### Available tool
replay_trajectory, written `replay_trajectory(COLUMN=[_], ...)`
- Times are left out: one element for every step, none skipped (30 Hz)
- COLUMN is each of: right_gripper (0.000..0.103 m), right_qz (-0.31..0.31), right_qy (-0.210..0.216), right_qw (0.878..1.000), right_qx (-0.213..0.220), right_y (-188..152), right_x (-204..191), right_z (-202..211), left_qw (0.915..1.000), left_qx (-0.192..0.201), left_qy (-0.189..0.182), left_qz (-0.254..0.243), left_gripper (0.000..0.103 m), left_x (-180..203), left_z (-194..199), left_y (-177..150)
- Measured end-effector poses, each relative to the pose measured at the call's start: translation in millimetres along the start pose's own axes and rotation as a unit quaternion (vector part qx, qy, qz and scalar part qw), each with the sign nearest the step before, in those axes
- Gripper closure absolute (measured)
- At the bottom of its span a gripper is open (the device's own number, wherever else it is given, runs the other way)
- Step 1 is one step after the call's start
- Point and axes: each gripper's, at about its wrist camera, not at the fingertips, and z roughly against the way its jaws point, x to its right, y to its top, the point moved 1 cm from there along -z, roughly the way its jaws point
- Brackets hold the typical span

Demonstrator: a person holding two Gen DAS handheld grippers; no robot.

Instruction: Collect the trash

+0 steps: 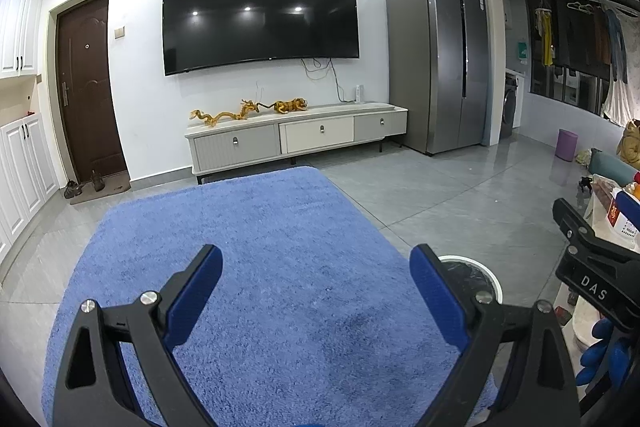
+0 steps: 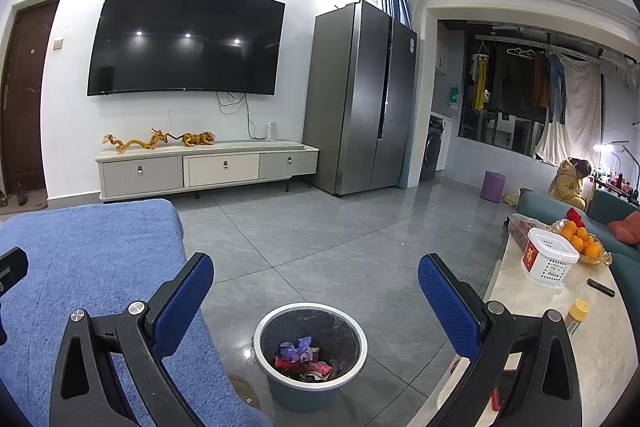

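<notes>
The trash bin point(image 2: 310, 355) stands upright on the grey tiled floor point(image 2: 320, 247), its round mouth facing straight up, so its long axis runs vertical. It sits between the blue rug point(image 2: 88, 267) on one side and the pale marble-topped table point(image 2: 560, 327) on the other, just beside the rug's edge. Inside lie crumpled wrappers point(image 2: 302, 361), purple and red among them, heaped at the bottom with no clear direction to any one piece. The right gripper point(image 2: 316, 291) hangs above the bin with its blue-padded jaws spread wide and nothing between them. The left gripper point(image 1: 316, 281) hovers over the rug, its jaws likewise wide apart and empty; past its right finger only a slice of the bin's white rim shows. On the table stand a white basket point(image 2: 550, 261), a bowl of oranges point(image 2: 582, 241), a yellow-capped bottle point(image 2: 576, 315) and a dark remote point(image 2: 600, 287). Across the room are the wall television point(image 2: 186, 41), the low cabinet point(image 2: 206, 167) and the grey refrigerator point(image 2: 360, 99).
</notes>
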Motion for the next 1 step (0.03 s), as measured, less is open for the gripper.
replay_trajectory(right_gripper=[0.000], right_qz=[0.000], right_qy=[0.000], right_qw=[1.000], right_qx=[0.000], right_y=[0.2], right_x=[0.4], right_z=[0.2], left_qw=[1.0000], left_qx=[-0.001], left_qy=[0.000], left_qz=[0.000], left_gripper=[0.008], left_x=[0.3], left_z=[-0.6], left_y=[-0.4])
